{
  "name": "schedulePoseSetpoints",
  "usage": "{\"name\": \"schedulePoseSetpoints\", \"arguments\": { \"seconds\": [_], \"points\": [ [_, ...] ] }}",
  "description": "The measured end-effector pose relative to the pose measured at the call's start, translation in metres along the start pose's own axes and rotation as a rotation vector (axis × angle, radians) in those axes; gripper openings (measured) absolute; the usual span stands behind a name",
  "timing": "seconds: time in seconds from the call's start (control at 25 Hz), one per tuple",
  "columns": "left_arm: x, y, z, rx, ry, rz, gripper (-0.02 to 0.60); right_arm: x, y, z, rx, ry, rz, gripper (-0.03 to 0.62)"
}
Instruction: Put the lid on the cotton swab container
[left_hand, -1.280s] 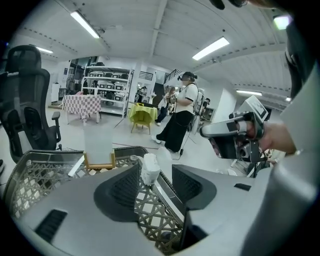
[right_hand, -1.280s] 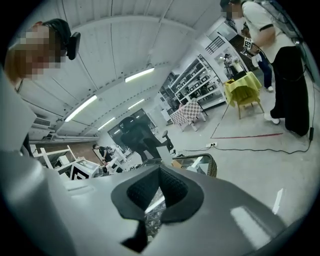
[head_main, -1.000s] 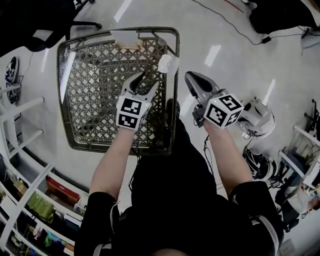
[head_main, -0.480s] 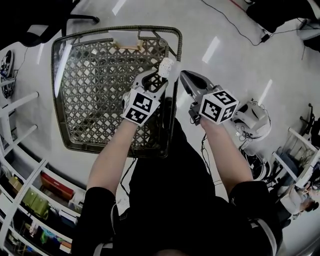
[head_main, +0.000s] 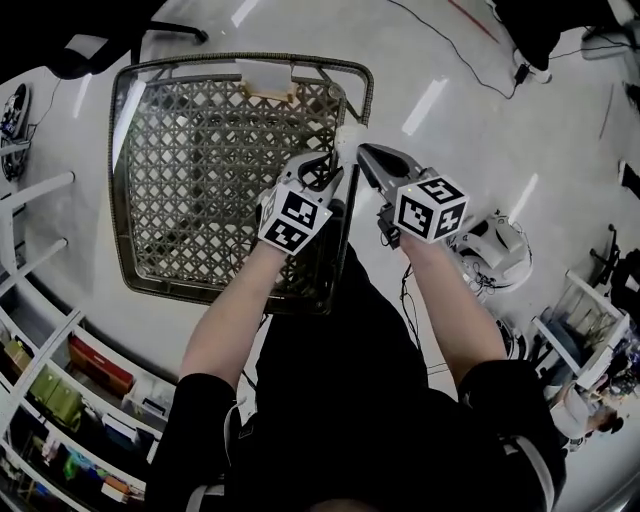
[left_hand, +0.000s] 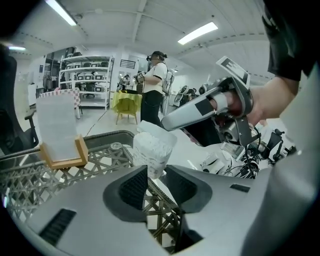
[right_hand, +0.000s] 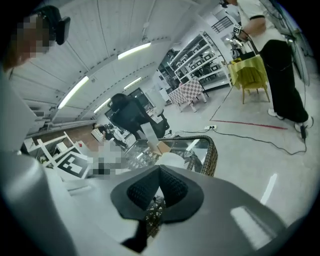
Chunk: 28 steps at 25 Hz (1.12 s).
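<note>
The cotton swab container (head_main: 348, 138) is a small white tub at the right rim of the woven basket (head_main: 240, 60). In the left gripper view the container (left_hand: 152, 147) stands upright with its lower end between the pads of my left gripper (left_hand: 156, 172). Those jaws have just been closing and now press on it. A flat white lid (left_hand: 156, 130) lies tilted on its top. My right gripper (head_main: 362, 152) is shut. Its tips (left_hand: 165, 124) meet the lid's edge from the right. I cannot tell whether they pinch it. The right gripper view shows the lid (right_hand: 172, 160) just beyond my right gripper (right_hand: 159, 170).
A wooden holder with a white card (left_hand: 60, 150) stands at the basket's far end. The basket rim (right_hand: 212, 150) runs just past the container. Shelves (head_main: 40, 370) line the left, machines and cables (head_main: 495, 240) lie on the floor at right. A person (left_hand: 155, 85) stands far off.
My left gripper has moved right to the container at the basket's rim and its jaws have narrowed around it. My right gripper has come in from the right to the container's top.
</note>
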<state>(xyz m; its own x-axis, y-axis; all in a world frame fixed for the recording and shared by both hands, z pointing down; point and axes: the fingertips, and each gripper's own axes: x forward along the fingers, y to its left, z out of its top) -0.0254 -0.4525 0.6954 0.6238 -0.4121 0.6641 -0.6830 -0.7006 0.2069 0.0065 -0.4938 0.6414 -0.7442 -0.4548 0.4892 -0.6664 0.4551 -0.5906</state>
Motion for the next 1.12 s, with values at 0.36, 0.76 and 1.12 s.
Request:
{"name": "schedulePoseSetpoints", "arguments": {
  "seconds": [0.36, 0.76, 1.12],
  "points": [
    [-0.027, 0.032, -0.012, -0.112, -0.024, 0.103, 0.118, 0.016, 0.003, -0.009, -0.147, 0.098, -0.092, 0.011],
    [-0.04, 0.045, -0.011, -0.157, -0.047, 0.147, 0.118, 0.022, 0.003, -0.014, -0.291, 0.199, -0.14, 0.009],
    [-0.059, 0.035, -0.013, -0.181, -0.062, 0.167, 0.118, 0.023, 0.002, -0.014, -0.277, 0.251, -0.144, 0.009]
  ]
}}
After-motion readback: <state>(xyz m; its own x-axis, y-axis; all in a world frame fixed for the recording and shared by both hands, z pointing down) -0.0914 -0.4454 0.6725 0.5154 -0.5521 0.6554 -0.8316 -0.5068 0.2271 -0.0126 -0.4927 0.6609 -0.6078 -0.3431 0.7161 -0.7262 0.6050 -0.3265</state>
